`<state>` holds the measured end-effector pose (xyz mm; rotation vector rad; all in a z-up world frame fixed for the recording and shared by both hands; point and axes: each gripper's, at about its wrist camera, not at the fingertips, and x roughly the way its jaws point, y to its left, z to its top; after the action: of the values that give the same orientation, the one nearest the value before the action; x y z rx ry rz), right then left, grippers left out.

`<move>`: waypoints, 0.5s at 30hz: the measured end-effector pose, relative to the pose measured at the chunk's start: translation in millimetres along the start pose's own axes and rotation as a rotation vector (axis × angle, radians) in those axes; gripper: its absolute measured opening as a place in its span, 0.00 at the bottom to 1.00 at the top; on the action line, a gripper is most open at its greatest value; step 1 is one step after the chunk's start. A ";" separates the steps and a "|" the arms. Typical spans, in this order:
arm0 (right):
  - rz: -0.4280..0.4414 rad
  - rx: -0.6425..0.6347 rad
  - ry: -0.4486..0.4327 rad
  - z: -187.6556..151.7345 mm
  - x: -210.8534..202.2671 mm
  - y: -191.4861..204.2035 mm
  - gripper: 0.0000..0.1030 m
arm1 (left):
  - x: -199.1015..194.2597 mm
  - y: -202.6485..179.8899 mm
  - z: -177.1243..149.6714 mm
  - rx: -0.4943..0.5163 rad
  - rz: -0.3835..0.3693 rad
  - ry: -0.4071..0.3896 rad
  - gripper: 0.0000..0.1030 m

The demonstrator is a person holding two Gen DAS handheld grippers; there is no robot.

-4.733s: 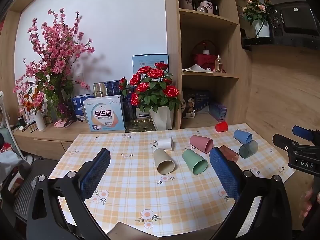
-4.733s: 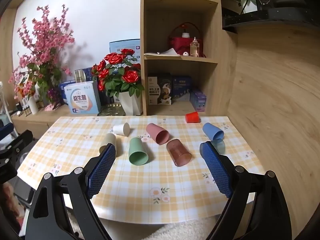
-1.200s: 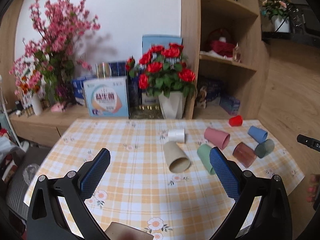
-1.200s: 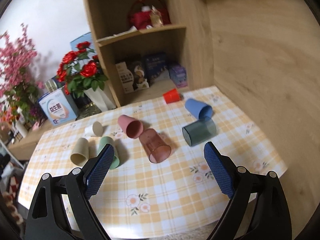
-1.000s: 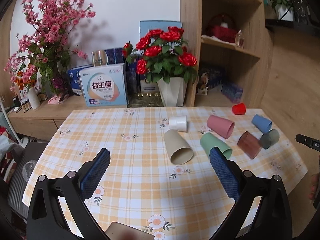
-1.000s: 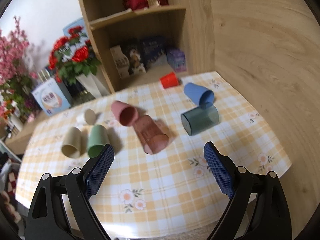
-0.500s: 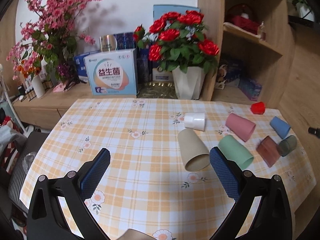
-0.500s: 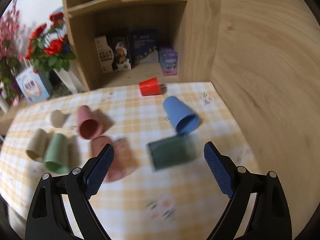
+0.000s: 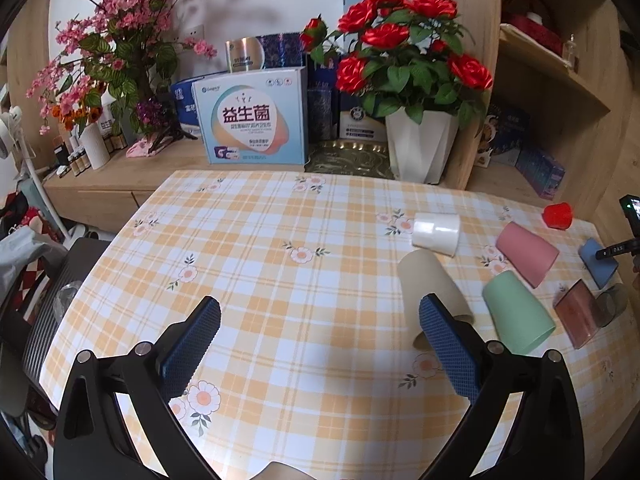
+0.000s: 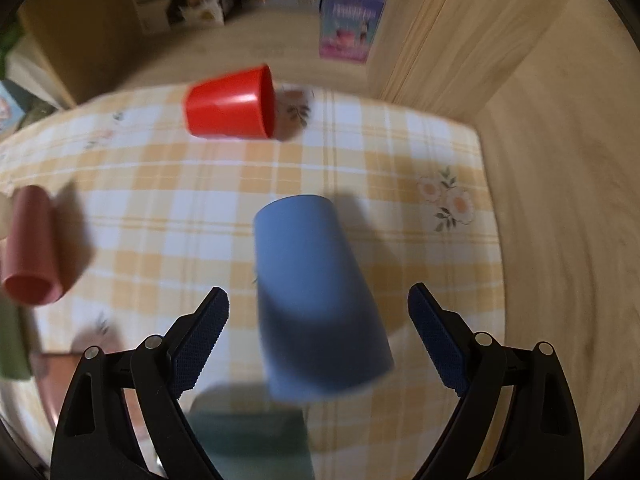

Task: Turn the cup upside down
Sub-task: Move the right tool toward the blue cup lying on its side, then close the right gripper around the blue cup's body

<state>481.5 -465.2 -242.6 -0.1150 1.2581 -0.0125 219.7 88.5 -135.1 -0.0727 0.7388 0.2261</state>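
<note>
The right gripper (image 10: 318,340) was wide open and held nothing; the blue cup (image 10: 316,296) lay on its side between its pads (image 10: 200,340), touching neither, with the mouth toward the camera. Just under the gripper was a dark green cup (image 10: 252,436), blurred. To the left lay a pink cup (image 10: 30,248) on its side. Farther away, near the table edge, the red cup (image 10: 232,104) lay on its side too.

The left gripper (image 9: 320,344) was also wide open and empty above the checked cloth (image 9: 260,280). Near its right pad lay the beige cup (image 9: 432,284) and the light green cup (image 9: 518,316). Behind them lay a white cup (image 9: 436,232), and far behind stood red roses (image 9: 404,52) in a white pot.
</note>
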 end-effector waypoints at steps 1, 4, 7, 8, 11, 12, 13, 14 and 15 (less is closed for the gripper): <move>-0.003 -0.001 0.034 4.5 9.5 1.5 0.85 | 2.0 1.4 0.0 -0.005 0.002 0.004 0.94; -0.004 0.001 0.117 11.1 31.7 4.5 0.85 | 5.9 4.7 -0.9 -0.017 0.019 0.012 0.94; -0.003 0.015 0.185 10.8 47.2 4.0 0.79 | 9.0 6.5 -2.7 -0.026 0.019 0.023 0.94; -0.003 0.024 0.197 9.8 50.3 3.0 0.76 | 9.9 6.9 -3.8 -0.029 0.017 0.027 0.94; 0.035 0.075 0.199 8.5 51.4 -4.6 0.65 | 11.4 7.8 -6.2 -0.036 0.011 0.037 0.94; 0.025 0.075 0.201 7.0 50.9 -5.1 0.65 | 11.2 8.2 -7.0 -0.039 0.009 0.038 0.94; 0.016 0.071 0.193 5.5 49.3 -5.5 0.64 | 11.0 9.0 -7.6 -0.043 0.006 0.039 0.94; 0.024 0.078 0.176 3.7 45.4 -7.4 0.64 | 10.8 9.4 -7.7 -0.047 0.002 0.038 0.94; 0.036 0.095 0.157 2.0 38.5 -9.3 0.64 | 9.5 10.3 -7.8 -0.050 -0.001 0.036 0.94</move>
<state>495.8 -477.1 -277.6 -0.0091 1.4140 -0.0515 219.1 99.1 -147.1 -0.1251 0.7693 0.2429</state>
